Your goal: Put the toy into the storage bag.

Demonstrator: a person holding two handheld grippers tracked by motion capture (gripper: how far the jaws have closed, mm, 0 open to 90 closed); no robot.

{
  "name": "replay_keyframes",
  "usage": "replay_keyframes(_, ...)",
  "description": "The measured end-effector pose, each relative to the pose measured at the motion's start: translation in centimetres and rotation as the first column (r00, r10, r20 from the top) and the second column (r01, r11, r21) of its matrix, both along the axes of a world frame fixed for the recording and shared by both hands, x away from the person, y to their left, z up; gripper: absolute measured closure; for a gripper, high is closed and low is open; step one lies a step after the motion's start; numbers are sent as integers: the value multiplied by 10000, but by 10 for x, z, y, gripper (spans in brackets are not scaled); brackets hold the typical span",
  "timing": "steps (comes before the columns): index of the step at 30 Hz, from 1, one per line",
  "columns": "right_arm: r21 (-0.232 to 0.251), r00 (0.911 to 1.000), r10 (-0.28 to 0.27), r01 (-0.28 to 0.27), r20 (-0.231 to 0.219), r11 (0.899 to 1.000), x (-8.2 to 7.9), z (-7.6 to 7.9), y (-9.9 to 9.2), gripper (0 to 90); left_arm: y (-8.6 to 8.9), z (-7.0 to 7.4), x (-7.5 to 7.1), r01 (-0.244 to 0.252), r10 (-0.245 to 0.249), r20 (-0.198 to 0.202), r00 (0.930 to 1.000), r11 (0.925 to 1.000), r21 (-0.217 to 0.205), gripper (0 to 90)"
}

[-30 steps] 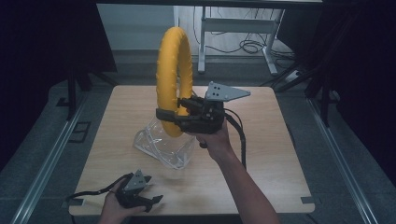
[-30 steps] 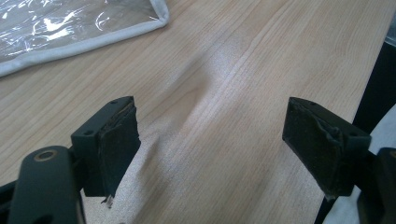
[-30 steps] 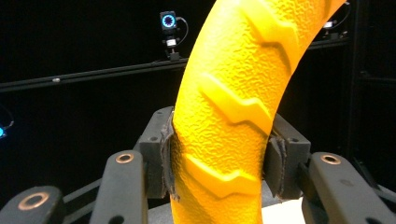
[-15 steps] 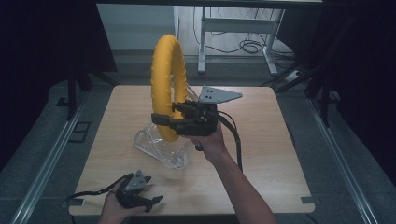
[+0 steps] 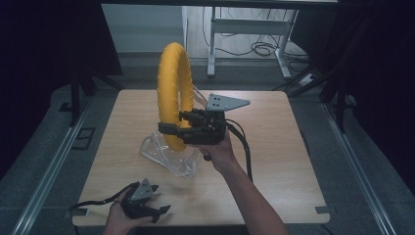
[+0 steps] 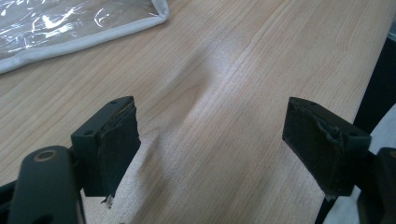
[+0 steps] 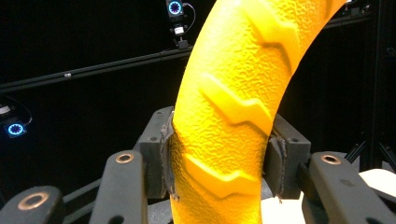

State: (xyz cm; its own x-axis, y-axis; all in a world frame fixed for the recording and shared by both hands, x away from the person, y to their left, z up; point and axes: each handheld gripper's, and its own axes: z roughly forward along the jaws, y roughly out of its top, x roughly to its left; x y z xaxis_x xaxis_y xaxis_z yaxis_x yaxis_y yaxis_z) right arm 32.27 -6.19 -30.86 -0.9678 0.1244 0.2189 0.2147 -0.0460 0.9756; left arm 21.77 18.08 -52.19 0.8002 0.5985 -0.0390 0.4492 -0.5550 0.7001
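Note:
A big yellow ring (image 5: pixel 173 88) with a tread pattern stands upright above the table, held at its lower part by my right gripper (image 5: pixel 169 129), which is shut on it. In the right gripper view the ring (image 7: pixel 233 112) is squeezed between both pads. Under the ring lies a clear plastic bag (image 5: pixel 169 156) on the wooden table (image 5: pixel 284 147). My left gripper (image 5: pixel 157 211) rests open near the table's front edge, nothing between its pads (image 6: pixel 116 140). A corner of the bag (image 6: pixel 74 23) lies ahead of it.
Dark floor and metal rails (image 5: pixel 49 166) flank the table. A desk frame with cables (image 5: pixel 254 29) stands behind it. Black cables (image 5: pixel 244 152) trail from the right gripper over the table.
The right gripper has carried the ring slightly left and toward the person. The left gripper has not moved.

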Motion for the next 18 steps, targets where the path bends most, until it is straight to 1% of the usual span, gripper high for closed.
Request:
replay_keyframes(8,-149,9996,43,-47,-263,9999,3,-10,1,510,0,0,0,7,-7,-11,10000,10000,7,185)
replay_keyframes(9,-163,9997,47,-51,-236,9999,4,-11,1,510,0,0,0,10,-10,-6,10000,10000,8,185)
replay_keyframes(10,-143,9994,78,-82,-331,9999,4,-13,1,510,0,0,0,5,-5,-10,10000,10000,18,185)
replay_keyframes(12,-198,9993,115,-123,-364,9997,5,-17,2,510,0,-1,0,16,-16,-21,10000,10000,26,185)
replay_keyframes(13,-210,9988,130,-140,-479,9997,5,-19,3,510,0,-1,0,20,-20,-20,10000,10000,36,185)
replay_keyframes(15,-294,9988,104,-118,-478,9995,7,-23,4,509,0,-1,0,20,-20,-15,10000,10000,38,185)
replay_keyframes(18,-313,9981,72,-91,-609,9995,9,-30,5,510,0,-1,0,10,-10,8,10000,10000,29,185)
